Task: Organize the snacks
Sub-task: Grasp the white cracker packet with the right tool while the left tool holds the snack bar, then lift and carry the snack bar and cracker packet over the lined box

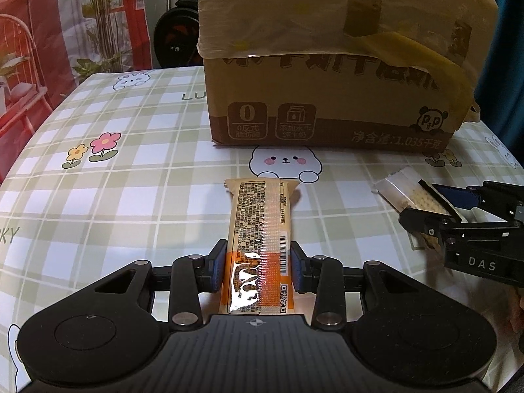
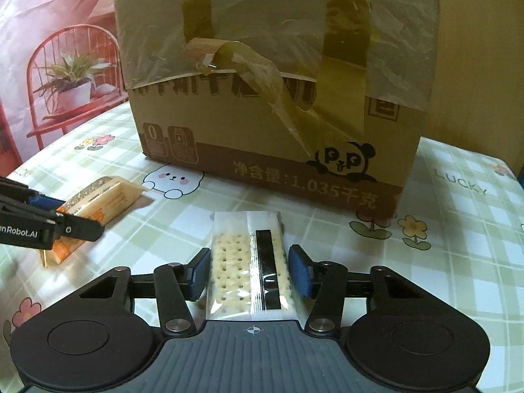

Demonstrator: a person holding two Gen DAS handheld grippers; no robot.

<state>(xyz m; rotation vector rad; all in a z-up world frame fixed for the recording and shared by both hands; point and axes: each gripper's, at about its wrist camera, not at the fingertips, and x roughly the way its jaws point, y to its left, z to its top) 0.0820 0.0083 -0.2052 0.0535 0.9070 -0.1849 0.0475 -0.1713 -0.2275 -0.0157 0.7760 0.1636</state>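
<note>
Left gripper (image 1: 258, 267): blue pads pressed against both sides of the long orange-and-cream foil snack bar (image 1: 260, 245), clamped on its near end.
Bar axis: runs straight ahead from the gripper toward the taped brown cardboard box (image 1: 327, 98), far end free above the green plaid tabletop (image 1: 131, 180).
Right gripper (image 2: 250, 271): pads flank the clear-wrapped pale cracker packet (image 2: 249, 262); contact looks light, so whether it is clamped I cannot tell.
Packet axis: also points at the box.
Nearer arm: neither clearly; both packs sit just short of the box front.
</note>
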